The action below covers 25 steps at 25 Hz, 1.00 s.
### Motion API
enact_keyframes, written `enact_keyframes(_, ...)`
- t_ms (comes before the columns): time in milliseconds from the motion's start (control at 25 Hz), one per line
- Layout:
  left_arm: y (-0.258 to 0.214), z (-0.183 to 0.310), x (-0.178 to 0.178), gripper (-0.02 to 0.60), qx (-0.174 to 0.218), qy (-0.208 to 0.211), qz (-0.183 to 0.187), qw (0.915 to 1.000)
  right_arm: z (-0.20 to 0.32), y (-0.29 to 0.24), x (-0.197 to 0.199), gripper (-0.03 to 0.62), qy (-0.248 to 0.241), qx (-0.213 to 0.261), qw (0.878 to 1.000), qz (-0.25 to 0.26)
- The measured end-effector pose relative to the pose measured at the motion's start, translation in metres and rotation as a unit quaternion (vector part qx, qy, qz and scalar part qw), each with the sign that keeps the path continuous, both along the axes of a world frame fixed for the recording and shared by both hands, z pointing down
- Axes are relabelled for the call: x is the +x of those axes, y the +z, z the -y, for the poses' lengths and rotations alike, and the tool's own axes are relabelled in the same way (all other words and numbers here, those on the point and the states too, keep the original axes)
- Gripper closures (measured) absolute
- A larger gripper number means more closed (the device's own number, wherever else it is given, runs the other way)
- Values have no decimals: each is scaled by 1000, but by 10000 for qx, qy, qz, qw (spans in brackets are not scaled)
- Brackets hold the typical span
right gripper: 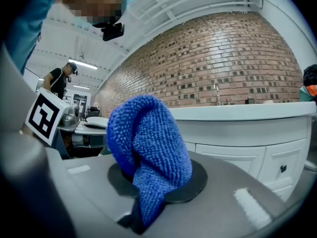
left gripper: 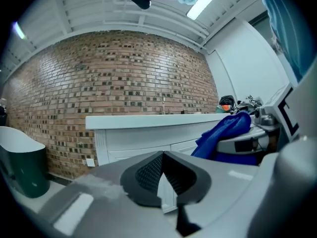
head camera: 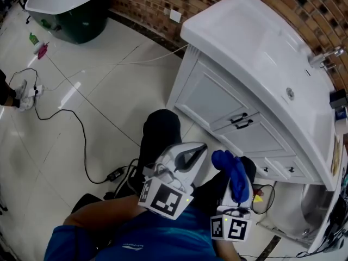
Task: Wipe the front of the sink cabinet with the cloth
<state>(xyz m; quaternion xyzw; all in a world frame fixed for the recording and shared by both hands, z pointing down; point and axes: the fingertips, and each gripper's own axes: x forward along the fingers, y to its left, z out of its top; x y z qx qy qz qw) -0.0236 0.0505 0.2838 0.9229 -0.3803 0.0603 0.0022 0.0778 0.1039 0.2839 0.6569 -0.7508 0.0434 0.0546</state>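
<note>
I can read no words or numbers anywhere. The cubes on my left gripper (head camera: 201, 148) and right gripper (head camera: 238, 181) carry only black-and-white square patterns. The pale mark (head camera: 130, 247) on my blue shirt (head camera: 87, 243), bottom of the head view, is too small to read.

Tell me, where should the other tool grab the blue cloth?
Take the loose bunch of the blue cloth standing up above the right tool, coming from the side of the left tool. Its lower end is pinched in that tool's jaws, so only that top is free. Open the left tool first; it's shut.
</note>
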Motion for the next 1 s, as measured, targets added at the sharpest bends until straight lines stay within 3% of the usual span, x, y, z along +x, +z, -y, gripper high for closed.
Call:
enact_keyframes(200,-11,55,-16,578,164,-429,-68,9989,58,-10,-5,530,-265,110,9994,-183)
enact_keyframes(400,2,90,-37,581,59,-701,76,9975,109,-15,-24,530,-598,134,9977,-294)
enact_keyframes(520,3,112,-46,583,1,-886,196,9959,148,-16,-52,530,-1011,187,9934,-507)
enact_keyframes(680,-16,136,-75,583,341,-1346,61,9903,203,-24,-100,530,-1347,426,9888,-473)
enact_keyframes(840,-10,148,-115,583,288,-1696,164,9849,248,-27,-142,530,-1486,554,9867,-362)
enact_keyframes(1000,-11,156,-148,583,234,-2032,1,9789,284,-9,-174,530,-1442,386,9884,-278)
